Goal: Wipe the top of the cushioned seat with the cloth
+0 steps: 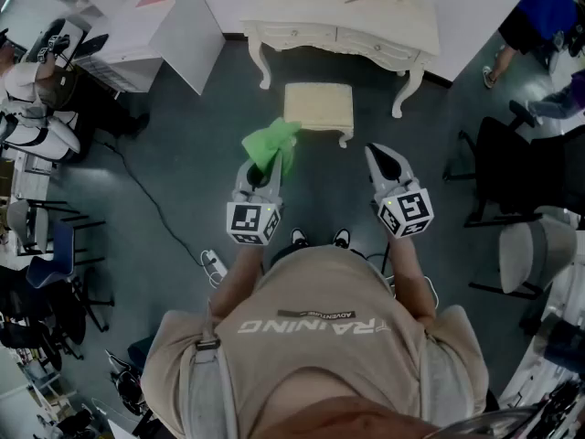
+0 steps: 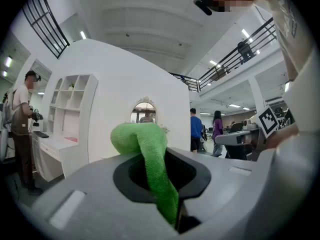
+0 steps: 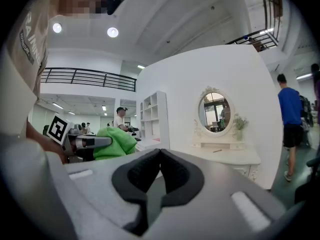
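Lying open all round, the grey floor [image 1: 174, 144] leaves room beside the cushioned seat [image 1: 318, 106], which stands before the dressing table's [image 1: 366, 16] front edge. The left tool [image 1: 263, 174] pinches the green cloth [image 1: 271, 144] near the seat's front-left corner. The right tool [image 1: 379, 156] is pressed together, empty. Both forearms reach forward.
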Demonstrator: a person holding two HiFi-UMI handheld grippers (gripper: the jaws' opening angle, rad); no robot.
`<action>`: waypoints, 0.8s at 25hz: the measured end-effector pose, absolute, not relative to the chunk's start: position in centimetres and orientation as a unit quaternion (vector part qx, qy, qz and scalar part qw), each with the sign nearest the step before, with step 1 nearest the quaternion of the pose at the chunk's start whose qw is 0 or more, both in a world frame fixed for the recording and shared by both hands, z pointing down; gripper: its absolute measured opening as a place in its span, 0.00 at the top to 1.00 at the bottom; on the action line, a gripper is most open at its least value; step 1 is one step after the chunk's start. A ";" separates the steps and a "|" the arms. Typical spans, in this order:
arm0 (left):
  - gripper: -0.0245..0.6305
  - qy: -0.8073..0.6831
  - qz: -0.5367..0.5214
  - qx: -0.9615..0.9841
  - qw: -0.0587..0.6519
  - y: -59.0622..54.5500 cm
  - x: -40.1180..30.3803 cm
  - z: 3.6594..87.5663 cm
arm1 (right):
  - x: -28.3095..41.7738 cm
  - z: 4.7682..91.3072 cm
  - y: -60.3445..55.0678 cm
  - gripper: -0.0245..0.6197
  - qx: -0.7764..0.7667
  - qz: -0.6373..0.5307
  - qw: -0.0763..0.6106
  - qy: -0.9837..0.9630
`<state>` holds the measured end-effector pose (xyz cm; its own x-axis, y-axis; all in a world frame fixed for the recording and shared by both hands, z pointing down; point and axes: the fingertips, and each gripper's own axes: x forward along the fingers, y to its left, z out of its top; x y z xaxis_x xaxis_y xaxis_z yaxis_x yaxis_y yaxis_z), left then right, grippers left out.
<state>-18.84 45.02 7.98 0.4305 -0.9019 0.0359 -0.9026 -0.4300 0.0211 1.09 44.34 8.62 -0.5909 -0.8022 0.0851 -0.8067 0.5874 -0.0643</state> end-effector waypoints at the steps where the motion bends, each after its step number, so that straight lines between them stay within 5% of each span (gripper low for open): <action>1: 0.89 -0.532 0.010 0.846 0.017 45.0 -18.9 7.8 | 0.9 8.4 44.3 0.96 0.451 0.046 0.023 -0.891; 20: 0.89 -0.515 0.003 0.857 0.029 42.5 -24.4 8.6 | -3.6 8.6 42.4 0.96 0.467 0.043 0.045 -0.882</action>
